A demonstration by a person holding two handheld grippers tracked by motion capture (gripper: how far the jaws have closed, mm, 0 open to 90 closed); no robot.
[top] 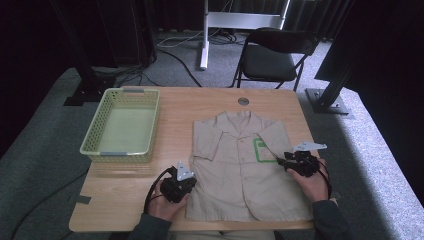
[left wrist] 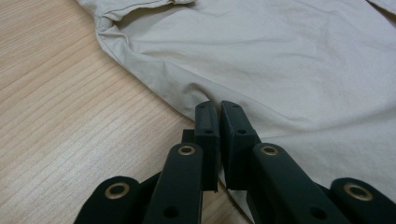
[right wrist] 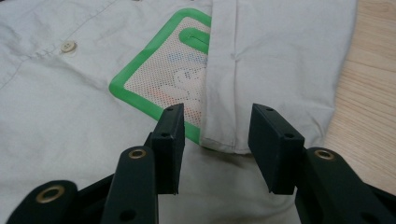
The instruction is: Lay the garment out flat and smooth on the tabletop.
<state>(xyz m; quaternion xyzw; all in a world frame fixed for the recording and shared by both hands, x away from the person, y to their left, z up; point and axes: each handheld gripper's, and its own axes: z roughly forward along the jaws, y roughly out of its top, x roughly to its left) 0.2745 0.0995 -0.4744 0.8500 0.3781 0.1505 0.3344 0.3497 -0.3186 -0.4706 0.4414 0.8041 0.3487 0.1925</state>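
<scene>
A beige short-sleeved shirt [top: 240, 165] lies flat on the wooden table [top: 130, 185], collar away from me. On its chest is a green-edged mesh patch [right wrist: 159, 79]. My left gripper [left wrist: 218, 109] is at the shirt's left side edge [left wrist: 154, 74], low on the garment; its jaws are shut, and the fabric puckers at their tips. In the high view this left gripper [top: 190, 181] rests by the shirt's lower left. My right gripper [right wrist: 215, 123] is open, its jaws straddling the hem of the right sleeve [right wrist: 271, 60], which lies over the patch. The right gripper [top: 287, 162] hovers by that sleeve.
A yellow-green plastic basket [top: 95, 137] stands at the table's back left with nothing in it. A round cable hole [top: 243, 101] sits near the far edge. Beyond the table are a black folding chair [top: 272, 57] and a white stand [top: 205, 30].
</scene>
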